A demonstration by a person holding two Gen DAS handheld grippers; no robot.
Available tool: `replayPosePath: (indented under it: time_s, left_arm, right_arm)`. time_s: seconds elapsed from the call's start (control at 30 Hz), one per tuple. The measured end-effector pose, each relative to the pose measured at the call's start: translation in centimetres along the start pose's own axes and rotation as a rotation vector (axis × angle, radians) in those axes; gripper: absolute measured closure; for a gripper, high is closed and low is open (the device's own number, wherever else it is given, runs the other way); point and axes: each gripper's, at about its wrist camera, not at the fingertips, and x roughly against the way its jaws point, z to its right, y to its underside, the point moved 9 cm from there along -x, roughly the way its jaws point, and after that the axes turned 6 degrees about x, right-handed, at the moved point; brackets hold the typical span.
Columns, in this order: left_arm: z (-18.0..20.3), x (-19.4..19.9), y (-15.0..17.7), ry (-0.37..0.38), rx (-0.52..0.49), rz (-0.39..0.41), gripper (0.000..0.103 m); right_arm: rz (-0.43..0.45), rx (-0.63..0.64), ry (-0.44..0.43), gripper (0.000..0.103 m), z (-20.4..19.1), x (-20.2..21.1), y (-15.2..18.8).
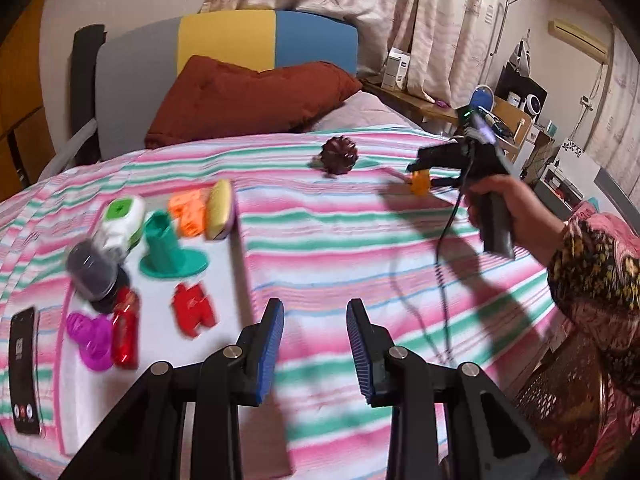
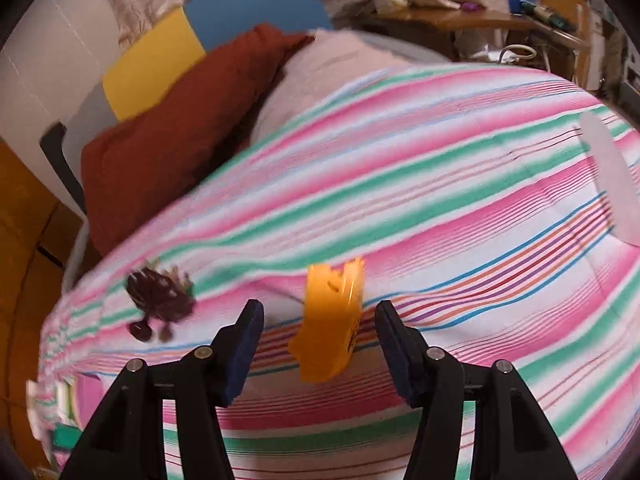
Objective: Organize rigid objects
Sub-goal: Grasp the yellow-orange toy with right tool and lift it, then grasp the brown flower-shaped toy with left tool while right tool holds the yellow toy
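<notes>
The left gripper (image 1: 316, 344) hangs over the striped bed cover (image 1: 360, 248) with its jaws spread and nothing between the blue pads (image 1: 269, 354). Ahead of these jaws and off to their left lies a white mat (image 1: 224, 280) carrying a cluster of small rigid pieces: a red block (image 1: 195, 309) nearest the jaws, a red translucent piece (image 1: 125, 326) touching a magenta piece (image 1: 89, 335), a dark cylindrical container (image 1: 93, 270), a teal flanged piece (image 1: 170, 250), a white and green toy (image 1: 123, 220), an orange block (image 1: 189, 213) and a yellow oval piece (image 1: 219, 209) standing on edge at the mat's far end. A black phone (image 1: 25, 366) lies on the cover beyond the mat's left edge. Far ahead of the left jaws, slightly to the right, a dark maroon spiky ball (image 1: 339, 155) rests on the cover, in front of a rust-red pillow (image 1: 244, 100).

The right gripper (image 2: 320, 344), held by a hand (image 1: 516, 208) in a patterned sleeve, is seen to the right of the left jaws. Its jaws are spread, and an orange-yellow piece (image 2: 330, 320) sits between them, closer to the right jaw; the blur makes it impossible to tell whether either pad touches it. In the right wrist view the spiky ball (image 2: 158, 292) lies to the left of the jaws.
</notes>
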Motion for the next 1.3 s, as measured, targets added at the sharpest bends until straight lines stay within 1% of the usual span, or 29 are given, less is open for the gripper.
replayPosePath:
  time_s: [0.03, 0.23, 0.37, 0.47, 0.63, 0.8, 0.87, 0.97, 1.1, 1.2, 1.3]
  left_arm:
    - [0.5, -0.4, -0.5, 0.004, -0.006, -0.001, 0.071]
    - [3.9, -3.1, -3.6, 0.042, -0.015, -0.001, 0.071]
    - [5.4, -4.8, -5.0, 0.05, -0.031, -0.009, 0.071]
    - [5.9, -6.2, -5.9, 0.037, -0.036, -0.019, 0.071]
    - [6.4, -8.6, -6.9, 0.024, -0.024, -0.036, 0.071]
    - [6.9, -11.7, -8.4, 0.003, -0.014, -0.055, 0.071]
    - [7.3, -12.8, -8.9, 0.001, -0.022, -0.062, 0.071]
    - [7.9, -14.5, -10.0, -0.022, -0.04, -0.059, 0.071]
    - [8.2, -16.6, -11.8, -0.035, -0.036, -0.047, 0.071]
    - [8.0, -18.1, -12.9, -0.06, -0.037, -0.036, 0.071]
    - [7.5, -19.4, -13.5, -0.077, -0.024, -0.042, 0.071]
  right_arm:
    - [-0.015, 0.004, 0.004, 0.064, 0.0, -0.4, 0.2]
    - [-0.033, -0.068, -0.048, 0.066, 0.5, -0.4, 0.5]
    - [-0.042, -0.034, -0.007, 0.066, 0.4, -0.5, 0.8]
    - [-0.046, 0.002, 0.024, 0.066, 0.4, -0.4, 0.8]
    - [-0.049, -0.013, 0.018, 0.066, 0.5, -0.5, 1.0]
    - [-0.068, -0.016, 0.026, 0.066, 0.8, -0.5, 0.9]
    - [-0.075, -0.011, 0.029, 0.066, 0.7, -0.6, 0.9]
    - [-0.085, -0.011, 0.031, 0.066, 0.7, -0.7, 0.9]
    - [-0.1, -0.018, 0.027, 0.066, 0.7, -0.7, 0.9]
    - [-0.107, -0.04, 0.013, 0.066, 0.7, -0.8, 0.8]
    - [-0.113, -0.054, 0.004, 0.066, 0.8, -0.9, 1.0]
